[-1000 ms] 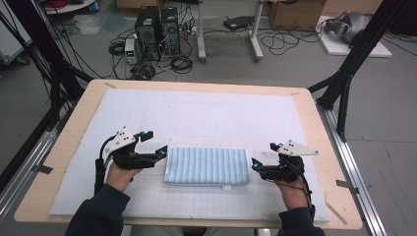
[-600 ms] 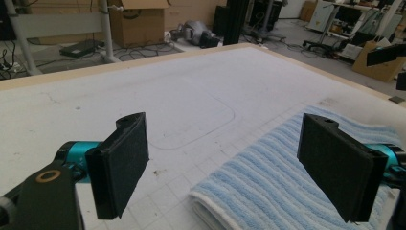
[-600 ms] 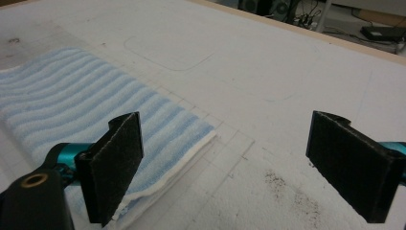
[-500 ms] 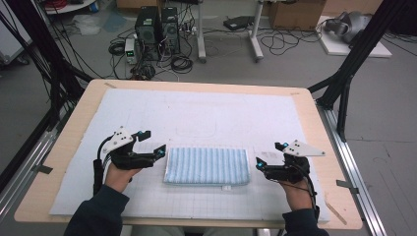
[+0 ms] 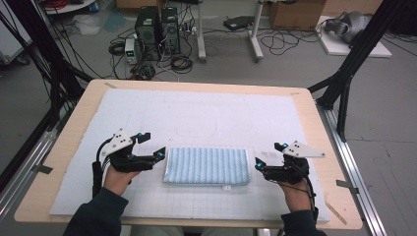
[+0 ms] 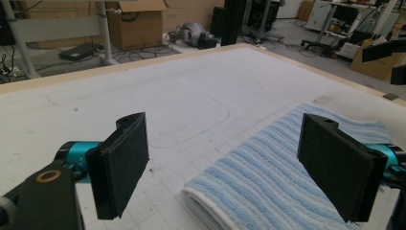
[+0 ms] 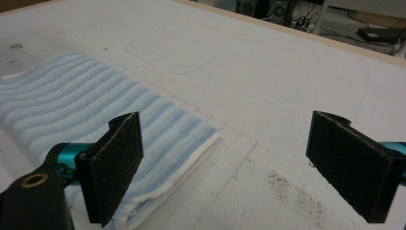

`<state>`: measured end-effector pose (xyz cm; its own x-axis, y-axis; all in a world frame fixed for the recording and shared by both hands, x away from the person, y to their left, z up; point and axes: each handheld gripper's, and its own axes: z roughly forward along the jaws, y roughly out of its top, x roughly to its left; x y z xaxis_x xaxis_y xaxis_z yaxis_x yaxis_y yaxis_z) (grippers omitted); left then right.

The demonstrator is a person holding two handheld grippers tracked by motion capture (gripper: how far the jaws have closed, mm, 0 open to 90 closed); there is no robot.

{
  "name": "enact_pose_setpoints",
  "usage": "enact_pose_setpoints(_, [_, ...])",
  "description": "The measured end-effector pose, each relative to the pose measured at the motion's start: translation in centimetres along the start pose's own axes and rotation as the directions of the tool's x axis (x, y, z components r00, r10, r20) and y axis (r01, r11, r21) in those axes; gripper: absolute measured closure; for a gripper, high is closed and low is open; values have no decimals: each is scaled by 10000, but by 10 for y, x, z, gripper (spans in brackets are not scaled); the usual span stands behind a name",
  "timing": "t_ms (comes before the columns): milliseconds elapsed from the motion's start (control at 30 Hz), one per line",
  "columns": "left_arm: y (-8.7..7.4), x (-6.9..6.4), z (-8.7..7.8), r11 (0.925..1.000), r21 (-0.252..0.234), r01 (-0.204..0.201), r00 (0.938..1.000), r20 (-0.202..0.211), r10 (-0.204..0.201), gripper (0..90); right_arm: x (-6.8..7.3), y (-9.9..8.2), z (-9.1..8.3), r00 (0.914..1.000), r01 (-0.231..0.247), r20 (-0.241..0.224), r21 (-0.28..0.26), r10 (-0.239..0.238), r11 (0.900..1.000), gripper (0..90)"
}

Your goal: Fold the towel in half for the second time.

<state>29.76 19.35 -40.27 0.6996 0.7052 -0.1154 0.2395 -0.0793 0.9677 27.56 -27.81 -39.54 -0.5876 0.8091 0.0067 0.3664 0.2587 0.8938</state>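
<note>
**Two open claws flank a folded towel**

The left claw stands wide, holding nothing, its tips just beside the left short end of the towel; in the left gripper view the towel's corner lies between the spread jaws. The right claw is equally wide and empty, a little off the towel's right short end — in the right gripper view that end sits ahead of its left jaw, with bare mat beyond.

The towel, blue-striped and folded into a flat rectangle of several layers, lies on the white mat toward the near edge of the counter, roughly midway between its left and right edges.

The step looks like lining up for a grasp at each end. The next move calls for each claw to slide onto its end and close on the layers wanted — all for a lift, the top one for unfolding.

Count: one towel, one mat, two claws.
</note>
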Motion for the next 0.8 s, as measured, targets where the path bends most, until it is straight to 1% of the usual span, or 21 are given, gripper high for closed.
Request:
enact_pose_setpoints(333, [-3, 2, -2, 9999, 17, 103, 9999, -94, -103, 186, 0, 0, 3, 10000, -17, -46, 1, 17, 10000, 117])
enact_pose_setpoints(400, [-3, 2, -2, 9999, -39, 134, 9999, -69, -134, 187, 0, -1, 3, 10000, -57, -32, 12, 57, 10000, 117])
enact_pose_setpoints(500, [-3, 2, -2, 9999, 31, 152, 9999, -40, -152, 188, 0, -2, 3, 9999, -115, -47, -20, 115, 9999, 117])
enact_pose_setpoints(733, [-3, 2, -1, 9999, 24, 162, 9999, -24, -162, 190, -1, -5, 2, 9997, -248, -38, -104, 248, 9996, 117])
enact_pose_setpoints(767, [-3, 2, -1, 9999, 22, 144, 9999, -23, -144, 190, -2, -5, 2, 9998, -193, -13, -140, 193, 9997, 117])
enact_pose_setpoints(800, [-3, 2, -1, 9999, 24, 147, 9999, -25, -147, 190, -1, -5, 2, 9997, -260, -50, -113, 260, 9996, 117])
